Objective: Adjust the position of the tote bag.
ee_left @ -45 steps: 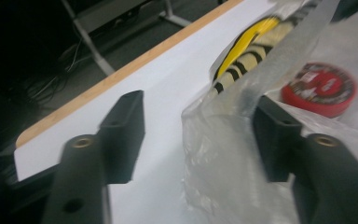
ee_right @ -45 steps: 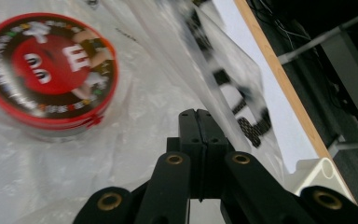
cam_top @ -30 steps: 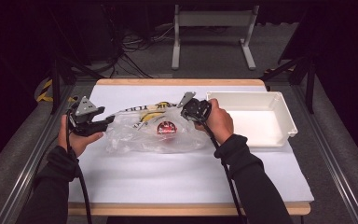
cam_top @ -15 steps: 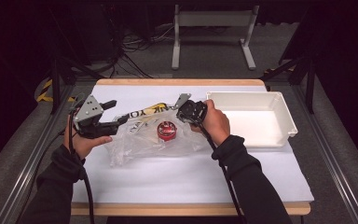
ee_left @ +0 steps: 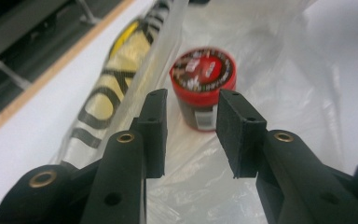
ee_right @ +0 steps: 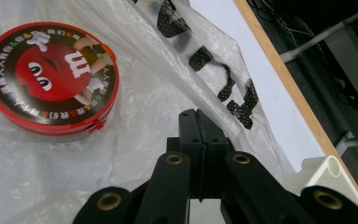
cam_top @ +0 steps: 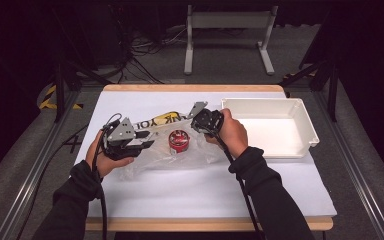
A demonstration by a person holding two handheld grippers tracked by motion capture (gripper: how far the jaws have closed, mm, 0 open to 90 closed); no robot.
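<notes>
On the tabletop, the left gripper, jaws partly spread and just now closing with nothing between them, faces a red candy tin inside a clear plastic bag. The right gripper, pressed together, pinches the bag's edge (likely steadying it). The white tray at right sits empty.

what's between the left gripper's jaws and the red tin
In the left gripper view, only crinkled clear plastic bag lies between the left gripper and the red tin; its jaws, which have just been closing, stand apart with nothing gripped.
</notes>
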